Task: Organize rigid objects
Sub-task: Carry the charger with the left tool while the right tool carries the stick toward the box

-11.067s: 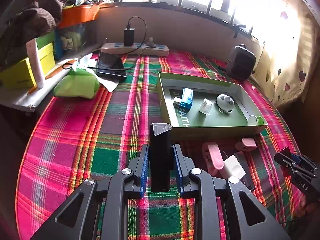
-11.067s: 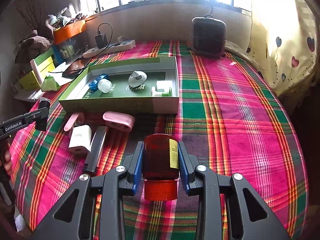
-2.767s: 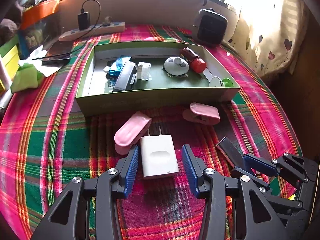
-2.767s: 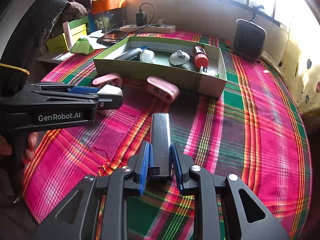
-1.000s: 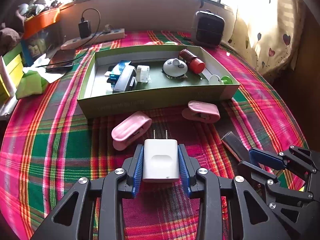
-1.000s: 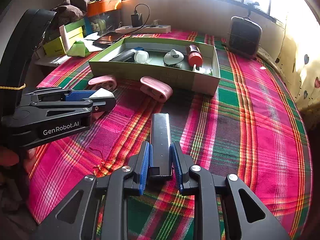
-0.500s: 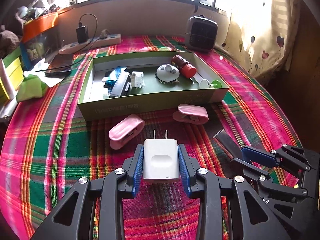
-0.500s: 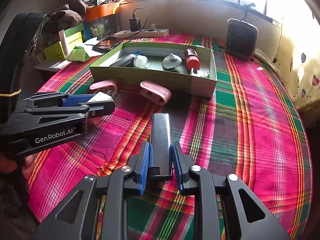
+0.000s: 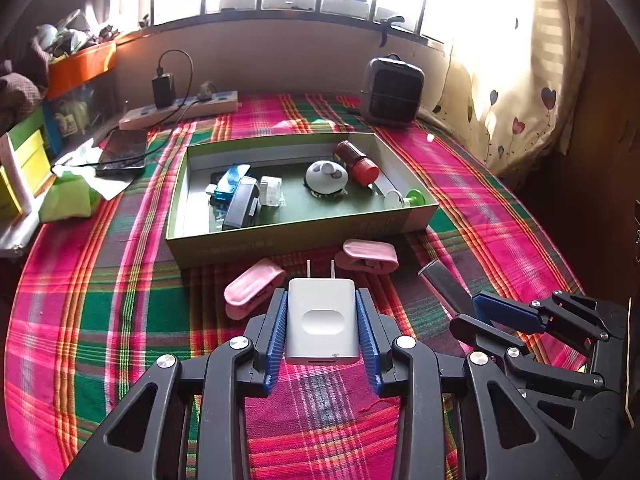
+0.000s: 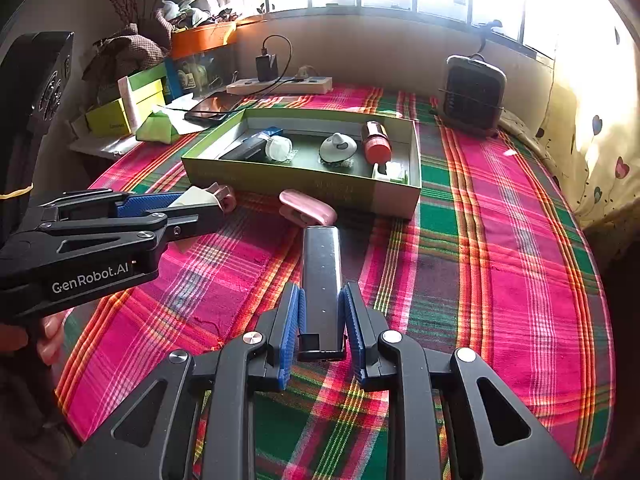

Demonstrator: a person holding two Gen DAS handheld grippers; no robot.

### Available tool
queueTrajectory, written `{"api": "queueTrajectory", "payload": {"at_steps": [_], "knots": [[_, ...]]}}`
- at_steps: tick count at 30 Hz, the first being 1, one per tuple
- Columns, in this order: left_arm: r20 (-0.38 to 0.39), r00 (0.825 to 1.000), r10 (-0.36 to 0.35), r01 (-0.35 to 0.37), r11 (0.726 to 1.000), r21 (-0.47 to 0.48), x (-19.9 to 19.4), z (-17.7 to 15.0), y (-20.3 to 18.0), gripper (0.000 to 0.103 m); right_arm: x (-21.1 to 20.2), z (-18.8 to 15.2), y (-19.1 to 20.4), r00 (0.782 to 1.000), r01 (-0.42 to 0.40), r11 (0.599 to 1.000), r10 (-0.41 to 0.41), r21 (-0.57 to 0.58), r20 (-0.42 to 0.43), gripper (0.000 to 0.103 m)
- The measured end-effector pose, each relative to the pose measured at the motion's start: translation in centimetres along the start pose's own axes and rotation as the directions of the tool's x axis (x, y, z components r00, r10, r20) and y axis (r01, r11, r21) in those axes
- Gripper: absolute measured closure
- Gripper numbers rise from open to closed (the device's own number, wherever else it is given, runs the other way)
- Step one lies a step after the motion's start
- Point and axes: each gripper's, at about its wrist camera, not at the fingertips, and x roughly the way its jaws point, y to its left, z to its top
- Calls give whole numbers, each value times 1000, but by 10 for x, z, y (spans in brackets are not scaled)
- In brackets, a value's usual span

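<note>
My left gripper (image 9: 322, 322) is shut on a white plug-in charger (image 9: 322, 320), held off the plaid cloth with its two prongs pointing at the green box (image 9: 280, 240). My right gripper (image 10: 322, 318) is shut on a long dark flat bar (image 10: 321, 276), also lifted. In the right wrist view the left gripper (image 10: 180, 210) reaches in from the left. The box holds a red bottle (image 9: 356, 162), a white round gadget (image 9: 326, 176), a black device (image 9: 240, 208) and a few small items. Two pink clips (image 9: 254, 288) (image 9: 370, 254) lie before the box.
A dark heater (image 9: 394, 92) stands at the back right of the bed. A power strip (image 9: 180, 110), a phone (image 9: 122, 152), a green pouch (image 9: 66, 200) and yellow-green boxes (image 10: 124, 116) crowd the back left. A curtain (image 9: 516, 92) hangs on the right.
The left gripper has risen with the charger, so the box and clips look farther off. The right gripper has kept its hold on the bar and hardly moved.
</note>
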Motion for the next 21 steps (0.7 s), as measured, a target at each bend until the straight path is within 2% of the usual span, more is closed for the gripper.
{"api": "queueTrajectory", "payload": {"at_steps": [11,21], "knots": [[19,999,-31,31,999,-26,-3,17,13,71,-4,17,0,999,-4,1000,4,4,31,79],[27,999,-27,28,999,-34,5,35,27,71,3,41,-3,999,-13,1000,12,19,47,79]]}}
